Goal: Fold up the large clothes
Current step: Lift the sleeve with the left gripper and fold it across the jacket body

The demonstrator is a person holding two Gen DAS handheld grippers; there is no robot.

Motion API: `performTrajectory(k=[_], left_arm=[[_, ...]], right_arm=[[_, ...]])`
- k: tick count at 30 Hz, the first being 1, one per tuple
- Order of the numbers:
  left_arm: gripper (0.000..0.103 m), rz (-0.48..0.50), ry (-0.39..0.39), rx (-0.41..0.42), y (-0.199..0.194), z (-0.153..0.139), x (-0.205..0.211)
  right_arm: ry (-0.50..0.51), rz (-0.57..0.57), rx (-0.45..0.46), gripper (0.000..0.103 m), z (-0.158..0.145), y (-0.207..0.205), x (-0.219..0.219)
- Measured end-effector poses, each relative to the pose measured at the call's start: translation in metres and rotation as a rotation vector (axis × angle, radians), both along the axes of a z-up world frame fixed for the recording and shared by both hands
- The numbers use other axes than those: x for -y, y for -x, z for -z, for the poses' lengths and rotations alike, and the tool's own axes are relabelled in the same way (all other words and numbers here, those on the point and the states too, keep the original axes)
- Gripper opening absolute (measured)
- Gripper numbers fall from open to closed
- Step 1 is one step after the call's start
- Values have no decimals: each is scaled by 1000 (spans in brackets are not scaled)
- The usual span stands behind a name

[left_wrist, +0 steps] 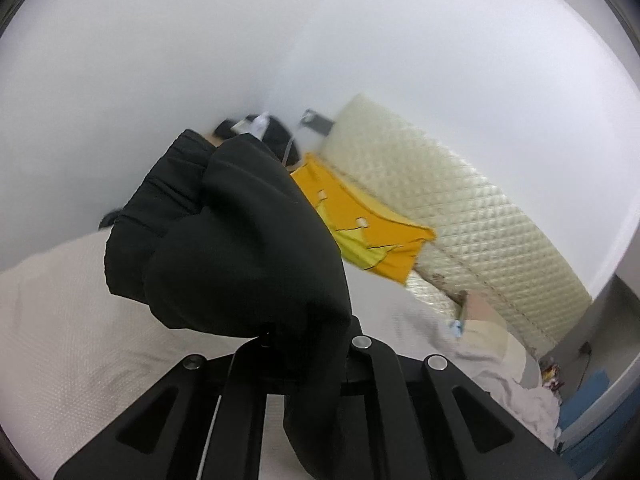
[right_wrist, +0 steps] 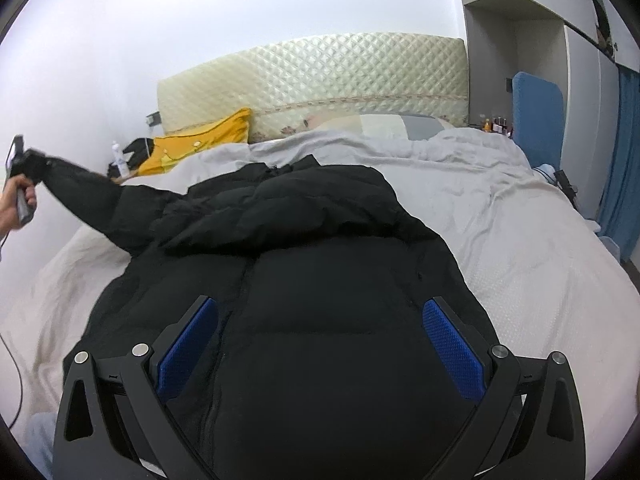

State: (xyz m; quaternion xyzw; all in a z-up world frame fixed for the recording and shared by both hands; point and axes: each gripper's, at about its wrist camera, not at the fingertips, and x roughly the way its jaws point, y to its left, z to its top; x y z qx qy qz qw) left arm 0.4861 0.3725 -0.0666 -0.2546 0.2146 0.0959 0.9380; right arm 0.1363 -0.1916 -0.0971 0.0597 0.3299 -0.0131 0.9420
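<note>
A black puffer jacket [right_wrist: 312, 264] lies spread on the bed [right_wrist: 520, 248]. My right gripper [right_wrist: 320, 316] is open, its blue pads [right_wrist: 452, 344] hovering just above the jacket's lower body, empty. My left gripper [left_wrist: 304, 344] is shut on the cuff of the jacket's sleeve [left_wrist: 240, 240], which bunches over the fingers and hides them. In the right wrist view the left gripper [right_wrist: 24, 168] holds that sleeve [right_wrist: 100, 200] stretched out and raised at the far left, off the bed's edge.
A quilted cream mattress [right_wrist: 320, 76] leans against the wall behind the bed. A yellow garment [right_wrist: 200, 140] and a bottle [right_wrist: 120, 160] sit at the bed's far left corner. A blue chair [right_wrist: 536, 112] and curtain [right_wrist: 624, 152] stand at right.
</note>
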Motion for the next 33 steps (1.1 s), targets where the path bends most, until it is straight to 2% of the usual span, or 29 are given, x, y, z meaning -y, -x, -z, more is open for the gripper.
performTrajectory(k=[5,10,19,26,29,33], left_arm=[[5,51,-72,10,7,-53,69],[5,125,-127,-8,15,-91,148],[5,270,-232,34,36,-144,298],[5,368,-284,14,47,-149,404],[6,428,-284,-13,52,-137,446],[6,494,-336,-52,29,-112,507]], right_arm=[[26,-18,30,103,-8,11,11],[24,-62,23,103,-9,15,24],[24,-81,75,103,-21,17,55],[16,-74,76,103,-26,23,91],[-9,-66,93,103,-30,27,102],[-53,-53,107,103,-29,32,115]])
